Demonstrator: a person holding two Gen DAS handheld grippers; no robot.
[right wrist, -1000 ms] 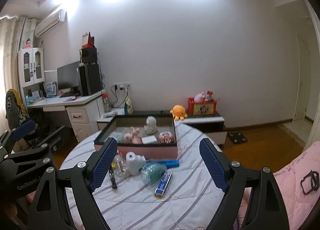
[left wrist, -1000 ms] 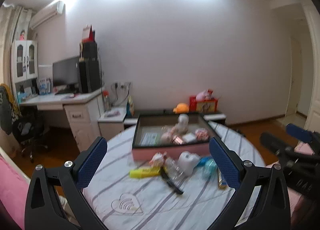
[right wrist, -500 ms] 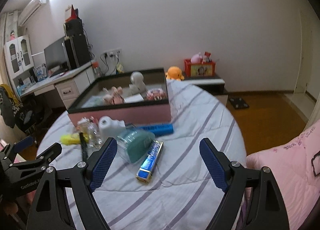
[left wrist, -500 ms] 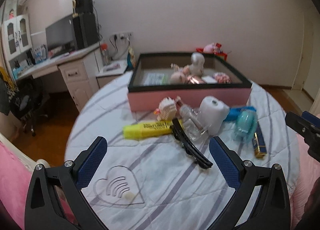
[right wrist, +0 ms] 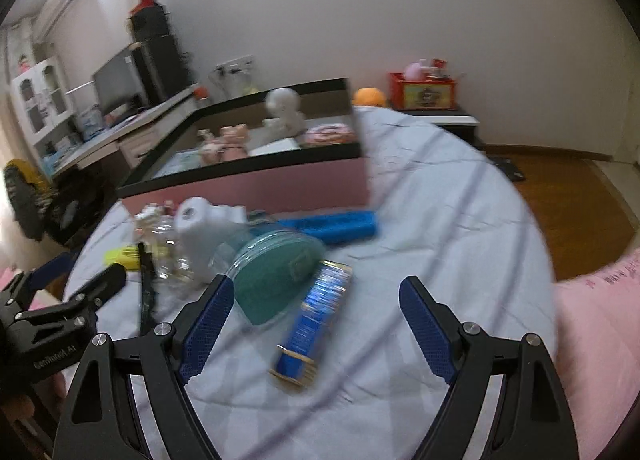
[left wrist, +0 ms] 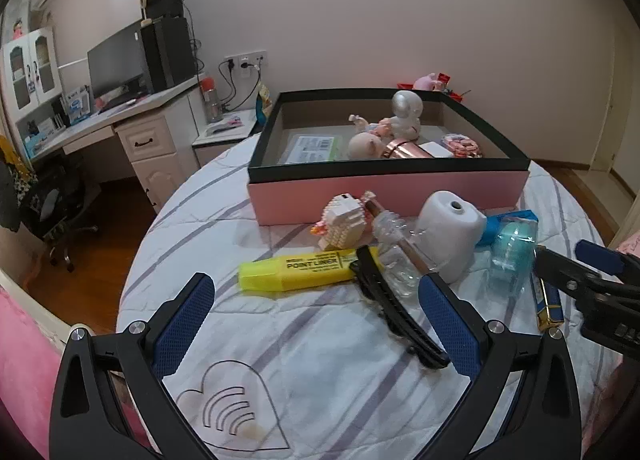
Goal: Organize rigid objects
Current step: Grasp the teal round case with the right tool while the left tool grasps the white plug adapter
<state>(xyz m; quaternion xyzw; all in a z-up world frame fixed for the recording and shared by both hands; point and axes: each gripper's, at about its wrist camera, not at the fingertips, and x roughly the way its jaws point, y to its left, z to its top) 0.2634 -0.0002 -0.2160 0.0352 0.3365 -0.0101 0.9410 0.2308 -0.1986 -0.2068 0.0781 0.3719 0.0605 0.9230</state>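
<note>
Loose items lie on a round table before a pink box (left wrist: 384,192) that holds figurines. In the left wrist view I see a yellow highlighter (left wrist: 298,270), a black hair clip (left wrist: 396,308), a clear bottle (left wrist: 394,256), a block-built toy (left wrist: 344,226), a white camera-like object (left wrist: 448,228) and a teal jar (left wrist: 514,248). My left gripper (left wrist: 316,324) hovers open above the highlighter and clip, holding nothing. My right gripper (right wrist: 316,320) stands open over a blue-and-gold harmonica (right wrist: 314,320) and the teal jar (right wrist: 276,276); nothing is gripped.
The table wears a white striped cloth (left wrist: 320,380) with a heart outline. A blue bar (right wrist: 332,226) lies beside the pink box (right wrist: 248,188). A desk with a monitor (left wrist: 116,64) stands at the left, pink bedding (right wrist: 600,332) at the right.
Both grippers have dropped and tilted down toward the table, so the loose items now fill the views. Their jaws have stayed wide. The right wrist view is blurred by motion.
</note>
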